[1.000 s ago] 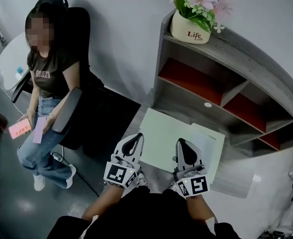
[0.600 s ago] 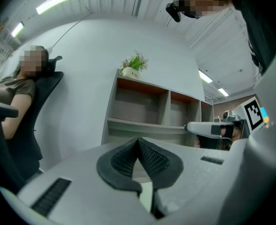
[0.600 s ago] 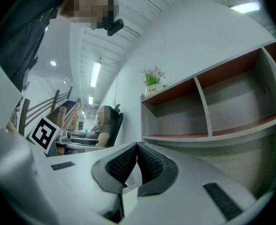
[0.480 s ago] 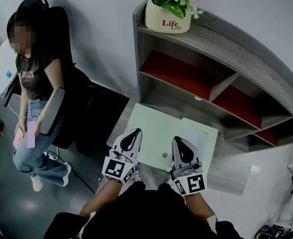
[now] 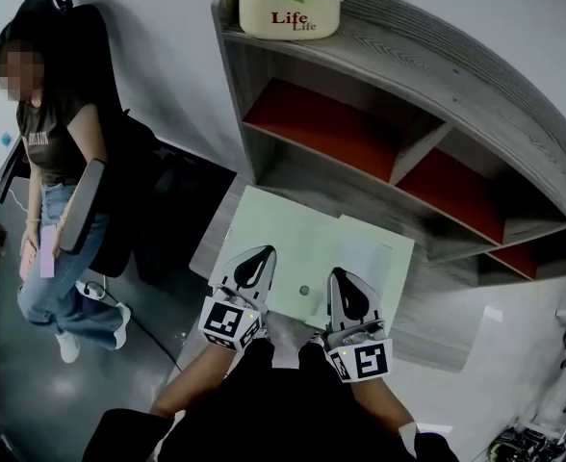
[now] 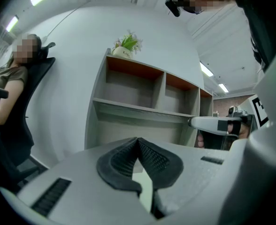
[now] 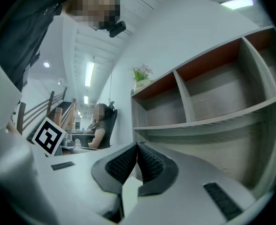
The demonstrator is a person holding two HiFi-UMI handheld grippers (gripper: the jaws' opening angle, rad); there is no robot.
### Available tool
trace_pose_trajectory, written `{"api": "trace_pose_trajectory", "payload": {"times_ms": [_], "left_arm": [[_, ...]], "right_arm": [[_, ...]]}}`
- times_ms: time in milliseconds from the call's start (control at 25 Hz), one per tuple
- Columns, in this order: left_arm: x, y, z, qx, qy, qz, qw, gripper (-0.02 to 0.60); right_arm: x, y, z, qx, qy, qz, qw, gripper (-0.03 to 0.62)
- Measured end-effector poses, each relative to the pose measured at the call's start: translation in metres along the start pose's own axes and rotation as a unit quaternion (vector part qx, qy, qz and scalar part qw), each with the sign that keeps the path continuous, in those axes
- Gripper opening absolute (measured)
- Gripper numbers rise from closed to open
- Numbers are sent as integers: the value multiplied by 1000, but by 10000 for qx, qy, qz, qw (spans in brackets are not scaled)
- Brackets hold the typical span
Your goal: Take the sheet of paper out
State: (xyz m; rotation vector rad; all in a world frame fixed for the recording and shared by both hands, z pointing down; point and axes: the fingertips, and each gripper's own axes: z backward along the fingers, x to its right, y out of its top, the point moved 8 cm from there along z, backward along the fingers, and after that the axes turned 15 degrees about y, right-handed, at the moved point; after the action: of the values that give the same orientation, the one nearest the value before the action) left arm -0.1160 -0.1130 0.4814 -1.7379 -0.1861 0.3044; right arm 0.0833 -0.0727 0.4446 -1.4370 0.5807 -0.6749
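A pale sheet of paper lies flat on the right part of a light green top, in front of the grey shelf unit. A small round knob sits on the green top between my grippers. My left gripper hovers over the green top's near edge, shut and empty. My right gripper is beside it, just short of the paper, also shut and empty. In the left gripper view the pads meet with the shelf ahead. The right gripper view shows the same closed pads.
The shelf has red-backed open compartments and a white flower pot on top. A person sits in a black chair at the left, holding a phone. Grey floor lies to the right of the green top.
Both grippers have moved forward and lower toward the shelf, staying shut. The shelf and green top now sit closer and more central in the head view.
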Motion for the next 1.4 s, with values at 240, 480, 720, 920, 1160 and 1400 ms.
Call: {"api": "trace_pose_trajectory", "payload": {"times_ms": [240, 480, 720, 920, 1160, 1400], "left_arm": [[31, -28, -18, -475, -302, 56, 9984, 6], [63, -66, -40, -1371, -697, 428, 9872, 8], [89, -107, -60, -2316, -952, 613, 9662, 8], [100, -143, -76, -2918, -968, 650, 9493, 8], [104, -182, -100, -3566, -1047, 818, 9247, 61], [108, -204, -113, -3971, -940, 943, 9081, 89]], "right_arm": [[23, -12, 30, -205, -110, -129, 9996, 23], [40, -15, 53, -314, -173, -214, 9991, 21], [51, -17, 66, -431, -76, -211, 9988, 21], [62, -18, 82, -483, -96, -237, 9985, 21], [75, -27, 104, -590, -284, -308, 9974, 21], [82, -36, 113, -695, -324, -424, 9962, 21]]}}
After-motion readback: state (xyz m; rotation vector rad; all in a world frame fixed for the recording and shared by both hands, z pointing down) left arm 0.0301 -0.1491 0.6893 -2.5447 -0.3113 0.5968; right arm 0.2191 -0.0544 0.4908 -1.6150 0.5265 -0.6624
